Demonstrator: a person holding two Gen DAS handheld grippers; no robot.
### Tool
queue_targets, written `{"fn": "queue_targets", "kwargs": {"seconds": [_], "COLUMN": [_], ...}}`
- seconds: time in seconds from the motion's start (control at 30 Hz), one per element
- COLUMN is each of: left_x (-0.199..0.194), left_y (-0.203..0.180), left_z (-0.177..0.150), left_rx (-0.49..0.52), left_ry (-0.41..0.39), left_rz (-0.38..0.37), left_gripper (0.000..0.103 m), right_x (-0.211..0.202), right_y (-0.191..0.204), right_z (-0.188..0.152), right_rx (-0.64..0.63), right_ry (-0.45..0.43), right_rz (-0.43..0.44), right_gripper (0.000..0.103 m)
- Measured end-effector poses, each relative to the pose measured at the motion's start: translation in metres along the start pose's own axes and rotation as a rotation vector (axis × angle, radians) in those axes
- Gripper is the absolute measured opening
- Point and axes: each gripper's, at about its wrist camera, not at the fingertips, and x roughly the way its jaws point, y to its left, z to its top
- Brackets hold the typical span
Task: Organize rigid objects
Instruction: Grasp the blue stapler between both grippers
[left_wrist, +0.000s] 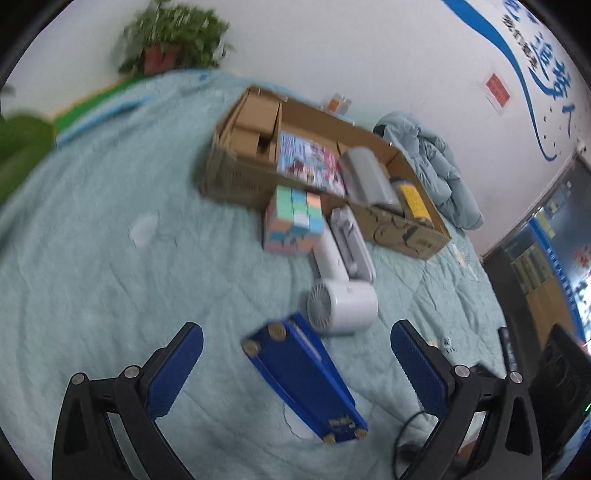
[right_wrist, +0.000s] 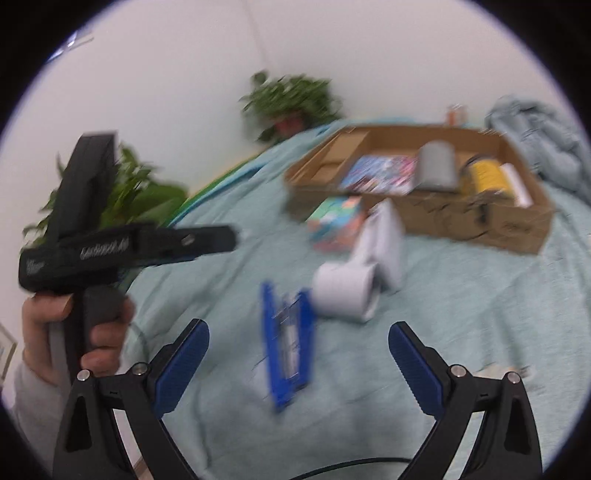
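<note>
A flat blue board with brass feet (left_wrist: 306, 380) (right_wrist: 288, 347) lies on the teal blanket (left_wrist: 110, 258). My left gripper (left_wrist: 295, 328) is open above it, pads clear of it. Past it lie a white hair dryer (left_wrist: 343, 302) (right_wrist: 347, 295), a grey-white device (left_wrist: 351, 243) (right_wrist: 388, 236) and a pastel cube (left_wrist: 293, 221) (right_wrist: 334, 221). Behind them, a cardboard box (left_wrist: 236, 177) (right_wrist: 461, 221) holds a colourful book (left_wrist: 310, 162), a grey cylinder (left_wrist: 369, 181) and a yellow jar (left_wrist: 415, 201). My right gripper (right_wrist: 299, 326) is open and holds nothing. A hand (right_wrist: 99, 332) holds the left gripper (right_wrist: 229, 238) at the left.
A potted plant (left_wrist: 173, 40) (right_wrist: 291, 99) stands at the far edge by the white wall. A crumpled light-blue jacket (left_wrist: 432, 162) (right_wrist: 543, 136) lies behind the box. A leafy plant (right_wrist: 140, 192) is at the left. A black cable (left_wrist: 406, 435) runs near the right finger.
</note>
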Motion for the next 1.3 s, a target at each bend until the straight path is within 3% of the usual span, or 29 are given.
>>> {"fn": "queue_targets", "kwargs": {"seconds": [0.07, 0.17, 0.23, 0.4, 0.47, 0.67, 0.97, 1.03, 1.1, 1.13, 1.3], "left_x": [0.016, 0.038, 0.053, 0.075, 0.077, 0.074, 0.056, 0.049, 0.042, 0.043, 0.057], "left_y": [0.009, 0.014, 0.015, 0.013, 0.014, 0.013, 0.013, 0.018, 0.024, 0.027, 0.027], "left_z": [-0.013, -0.021, -0.027, -0.032, -0.033, -0.034, -0.026, -0.026, -0.028, -0.031, -0.037], "left_rx": [-0.039, -0.069, -0.084, -0.072, -0.068, -0.066, -0.119, -0.147, -0.163, -0.175, -0.196], "left_ry": [0.045, 0.109, 0.152, 0.205, 0.199, 0.212, 0.195, 0.184, 0.159, 0.160, 0.230], "left_rz": [-0.037, -0.086, -0.100, -0.113, -0.115, -0.119, -0.136, -0.090, -0.026, -0.004, -0.096], "left_gripper": [0.099, 0.087, 0.076, 0.062, 0.062, 0.064, 0.069, 0.088, 0.099, 0.101, 0.101], "right_x": [0.018, 0.041, 0.054, 0.082, 0.088, 0.083, 0.080, 0.081, 0.082, 0.083, 0.088], "right_y": [0.010, 0.017, 0.015, 0.007, 0.004, -0.004, -0.029, -0.030, -0.033, -0.034, -0.030], "right_z": [-0.011, -0.020, -0.020, -0.019, -0.022, -0.029, -0.031, -0.032, -0.032, -0.032, -0.029], "right_rx": [-0.012, -0.030, -0.031, 0.025, 0.035, 0.106, 0.330, 0.360, 0.392, 0.407, 0.409], "right_ry": [0.057, 0.100, 0.124, 0.194, 0.208, 0.176, 0.213, 0.213, 0.216, 0.218, 0.224], "right_rz": [0.034, 0.041, 0.026, -0.018, -0.054, -0.035, 0.112, 0.128, 0.140, 0.146, 0.154], "right_gripper": [0.097, 0.088, 0.075, 0.054, 0.035, 0.034, 0.034, 0.034, 0.034, 0.034, 0.033]}}
